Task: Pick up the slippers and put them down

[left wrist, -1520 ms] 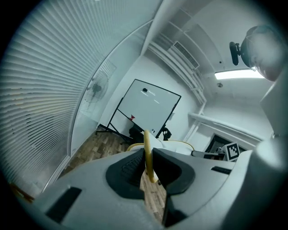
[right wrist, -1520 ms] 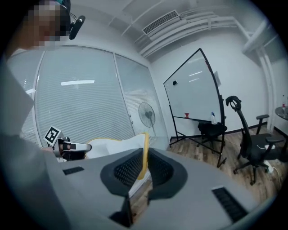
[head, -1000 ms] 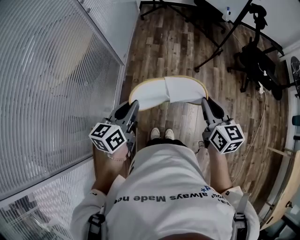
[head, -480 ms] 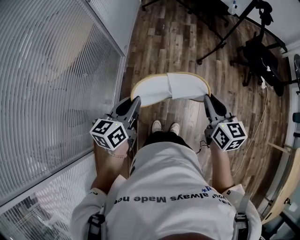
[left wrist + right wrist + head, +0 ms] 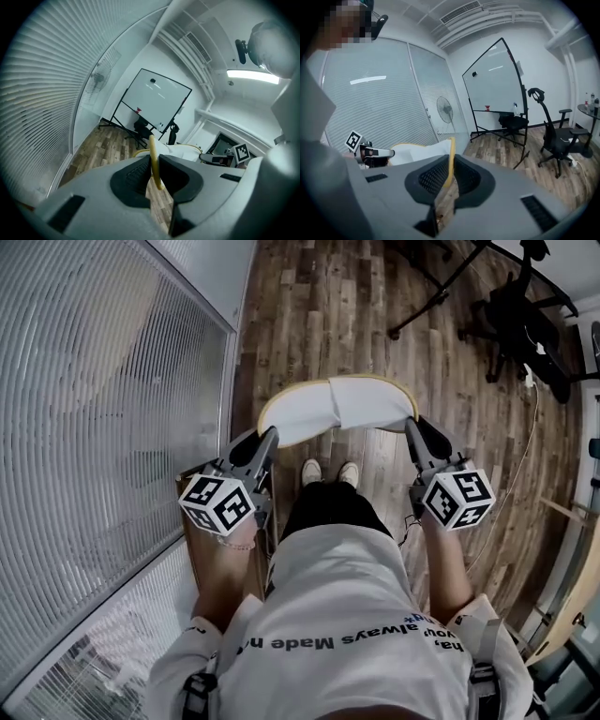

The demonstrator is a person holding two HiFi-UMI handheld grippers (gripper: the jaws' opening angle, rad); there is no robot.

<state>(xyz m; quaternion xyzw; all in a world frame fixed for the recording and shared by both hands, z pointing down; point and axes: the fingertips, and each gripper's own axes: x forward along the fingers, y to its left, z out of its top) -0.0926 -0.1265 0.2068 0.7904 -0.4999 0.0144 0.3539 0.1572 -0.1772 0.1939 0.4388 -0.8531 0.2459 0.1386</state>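
White slippers (image 5: 314,418), yellow-rimmed, hang over the wooden floor (image 5: 319,296) ahead of my shoes; my left gripper (image 5: 271,434) clenches one end's rim; my right gripper (image 5: 412,424) clenches the other.

The slippers (image 5: 337,409) look matt white cloth; the floor (image 5: 319,306), grained wood planks.

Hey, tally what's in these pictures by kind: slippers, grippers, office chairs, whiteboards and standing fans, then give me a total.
slippers: 2
grippers: 2, the left gripper and the right gripper, each shut on a slipper's yellow rim
office chairs: 2
whiteboard: 1
standing fan: 1
Total: 8
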